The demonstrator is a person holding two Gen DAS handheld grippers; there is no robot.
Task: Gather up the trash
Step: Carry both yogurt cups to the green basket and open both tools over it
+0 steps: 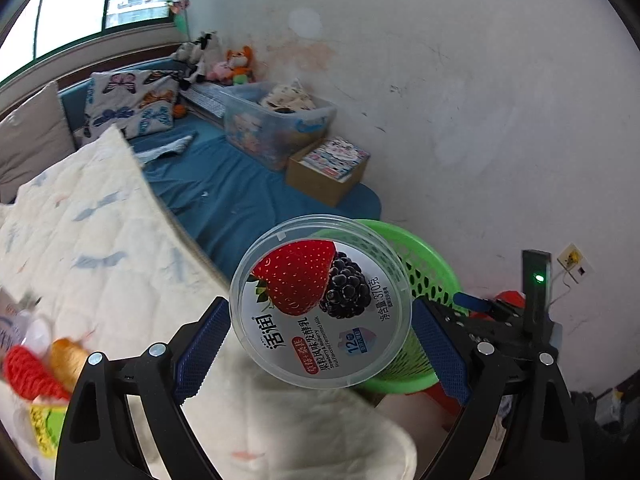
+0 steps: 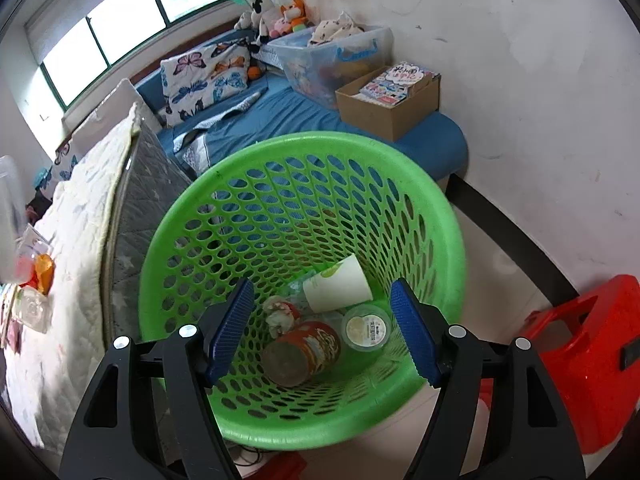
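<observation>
My left gripper (image 1: 320, 344) is shut on a round yogurt tub (image 1: 320, 304) with a strawberry and blackberry lid, held over the bed edge near the green mesh basket (image 1: 424, 276). My right gripper (image 2: 324, 328) is open and empty, hovering over the mouth of the green basket (image 2: 256, 184). Inside the basket lie a white paper cup (image 2: 336, 284), an orange can (image 2: 304, 352), a small round tub (image 2: 366, 328) and a crumpled wrapper (image 2: 280, 312). More trash (image 1: 36, 368) lies on the quilt at the left, blurred.
The white quilt (image 1: 100, 240) covers the bed on the left. A blue mattress (image 2: 288, 116) beyond the basket holds a clear storage bin (image 2: 332, 56) and a cardboard box (image 2: 392, 100). A red plastic stool (image 2: 592, 352) stands right of the basket. The wall is close on the right.
</observation>
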